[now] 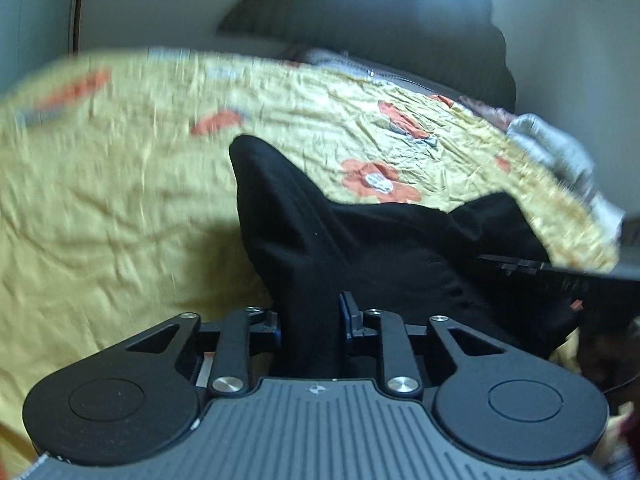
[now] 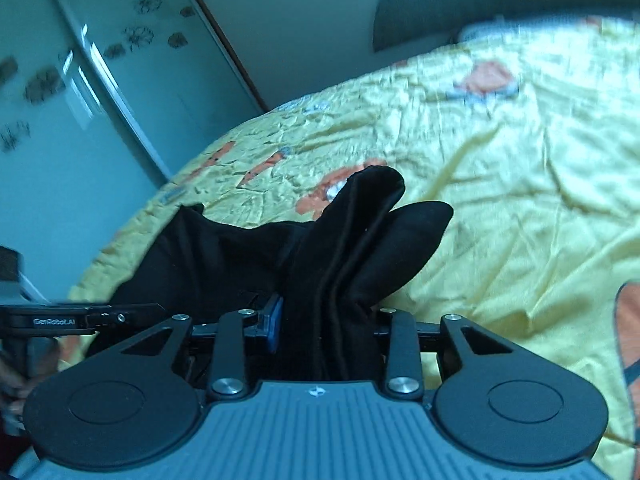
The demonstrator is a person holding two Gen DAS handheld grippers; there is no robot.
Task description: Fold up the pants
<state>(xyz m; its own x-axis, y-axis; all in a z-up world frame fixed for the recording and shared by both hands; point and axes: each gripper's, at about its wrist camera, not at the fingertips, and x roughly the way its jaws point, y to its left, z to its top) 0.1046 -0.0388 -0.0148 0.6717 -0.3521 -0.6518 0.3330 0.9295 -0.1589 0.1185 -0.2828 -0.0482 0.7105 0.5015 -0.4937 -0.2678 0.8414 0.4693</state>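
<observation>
Pants (image 1: 360,248) bunched in both my clamped hand-held grippers, left (image 1: 310,322) and right (image 2: 328,320), above the yellow bedspread (image 1: 120,200); I'd lift evenly so edges align.

Black fabric pants (image 1: 360,248) swallow the inner faces of the left gripper (image 1: 310,320), so the pads' contact is out of sight, and the cloth's right end vanishes behind a dark bar at the frame edge. Over on the right wrist view, same story: the right gripper (image 2: 328,320) has its right finger buried under bunched cloth. The yellow crinkled bedspread with orange flowers (image 1: 120,200) smears into blur on the left. The pale grey bundle (image 1: 560,152) is too soft to identify. The dark rounded mass (image 1: 380,20) behind is cut off at the top.
</observation>
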